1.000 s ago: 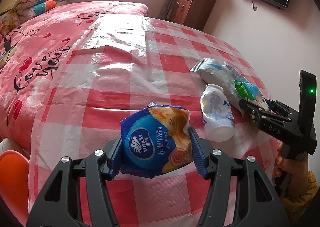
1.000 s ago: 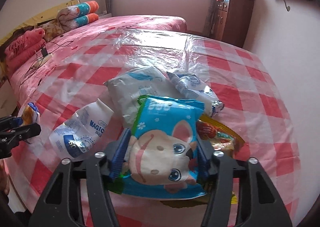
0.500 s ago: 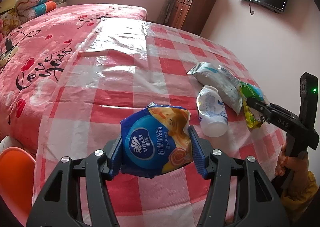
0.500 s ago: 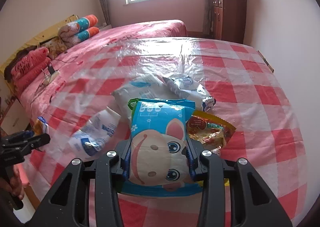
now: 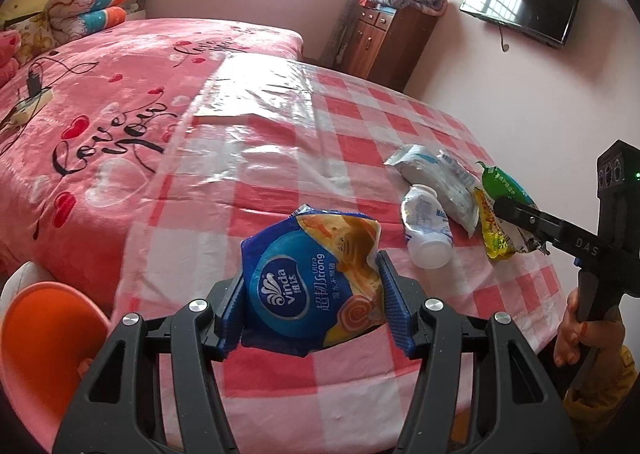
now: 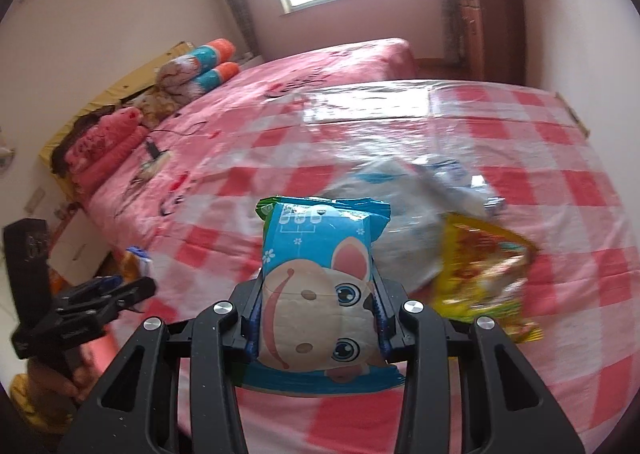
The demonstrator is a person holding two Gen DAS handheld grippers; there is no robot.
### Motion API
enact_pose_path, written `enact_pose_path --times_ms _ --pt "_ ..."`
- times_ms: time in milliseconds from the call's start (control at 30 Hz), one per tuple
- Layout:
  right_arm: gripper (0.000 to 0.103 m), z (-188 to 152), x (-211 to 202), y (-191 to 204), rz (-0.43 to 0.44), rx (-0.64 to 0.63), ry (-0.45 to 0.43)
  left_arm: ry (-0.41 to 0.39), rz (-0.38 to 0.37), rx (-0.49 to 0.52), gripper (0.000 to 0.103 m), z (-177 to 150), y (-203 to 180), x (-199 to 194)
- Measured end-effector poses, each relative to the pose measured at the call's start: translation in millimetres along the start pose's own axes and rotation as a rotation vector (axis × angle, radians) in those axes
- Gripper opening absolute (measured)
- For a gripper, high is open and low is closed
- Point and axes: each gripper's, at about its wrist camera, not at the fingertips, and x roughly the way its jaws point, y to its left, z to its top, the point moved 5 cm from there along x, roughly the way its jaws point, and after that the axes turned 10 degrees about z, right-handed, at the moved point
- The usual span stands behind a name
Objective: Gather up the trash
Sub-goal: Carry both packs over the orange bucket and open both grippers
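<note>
A wide bed (image 5: pixel 100 126) under a pink blanket printed with red hearts and black script is carrying a glossy red-and-white checked plastic sheet (image 5: pixel 280 142) over its near half. Lying on the sheet are a white plastic bottle (image 5: pixel 426 224) on its side, a crumpled white-and-blue packet (image 5: pixel 438 178) touching it, and a yellow snack wrapper (image 5: pixel 494 232) just beside that. A black charger with its cable (image 5: pixel 34 84) is lying on the blanket.

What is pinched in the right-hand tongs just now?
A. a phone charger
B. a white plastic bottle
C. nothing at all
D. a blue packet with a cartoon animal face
D: the right tongs are shut on the blue cartoon-face packet, both pads pressing its sides.
</note>
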Motion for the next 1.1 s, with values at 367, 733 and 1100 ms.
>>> enact_pose_path --times_ms 367,733,1100 --pt "0.043 -9.4 45.2 100.1 0.284 -0.049 0.13 -0.026 0.069 -0.089 0.06 -17.5 61.2 -34.4" --pt "0.043 -33.4 103.3 223.2 0.489 -0.21 0.302 0.015 0.261 -0.263 0.06 -63.4 164.8 -55.8" --pt "0.082 -58.4 140.0 287.1 0.557 -0.287 0.373 0.089 0.423 -0.472 0.08 -110.7 246.3 -53.5"
